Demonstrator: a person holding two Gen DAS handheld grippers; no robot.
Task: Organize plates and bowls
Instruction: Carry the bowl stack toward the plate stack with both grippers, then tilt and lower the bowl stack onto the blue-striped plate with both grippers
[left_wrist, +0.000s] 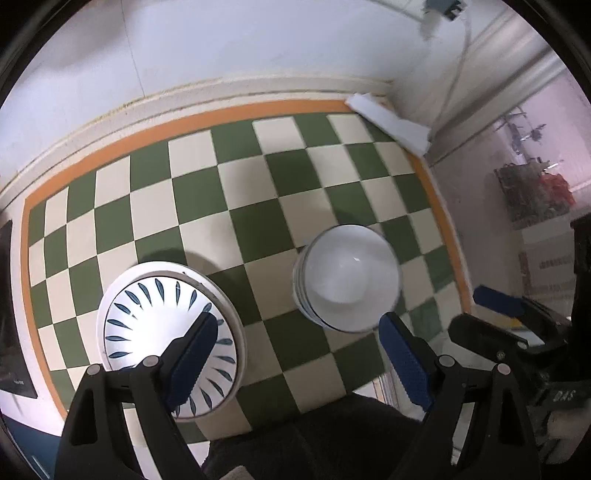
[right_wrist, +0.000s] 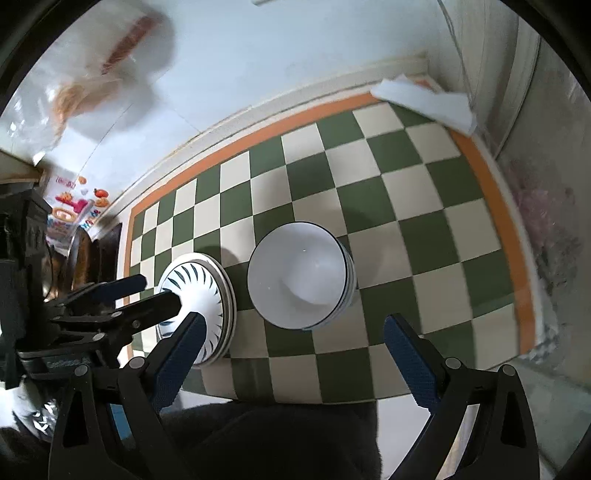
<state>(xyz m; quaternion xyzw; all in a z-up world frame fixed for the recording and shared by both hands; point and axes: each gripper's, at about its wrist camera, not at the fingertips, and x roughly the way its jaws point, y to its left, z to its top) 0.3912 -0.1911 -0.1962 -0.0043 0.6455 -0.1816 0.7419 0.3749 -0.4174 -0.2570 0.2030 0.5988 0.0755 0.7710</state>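
A stack of plates (left_wrist: 147, 314), the top one white with blue leaf marks, sits on the green and cream checkered mat (left_wrist: 258, 206). A stack of white bowls (left_wrist: 347, 280) stands to its right. My left gripper (left_wrist: 299, 350) is open and empty, above and between the two stacks. My right gripper (right_wrist: 291, 350) is open and empty, just in front of the bowls (right_wrist: 299, 273). The plates (right_wrist: 199, 295) show at the left of the right wrist view, with the left gripper's fingers (right_wrist: 125, 286) over them. The right gripper's finger (left_wrist: 495, 301) shows at the right of the left wrist view.
A folded white cloth (left_wrist: 391, 125) lies at the mat's far right corner, also in the right wrist view (right_wrist: 424, 103). A white wall runs behind the mat. The table edge is near the mat's front and right sides.
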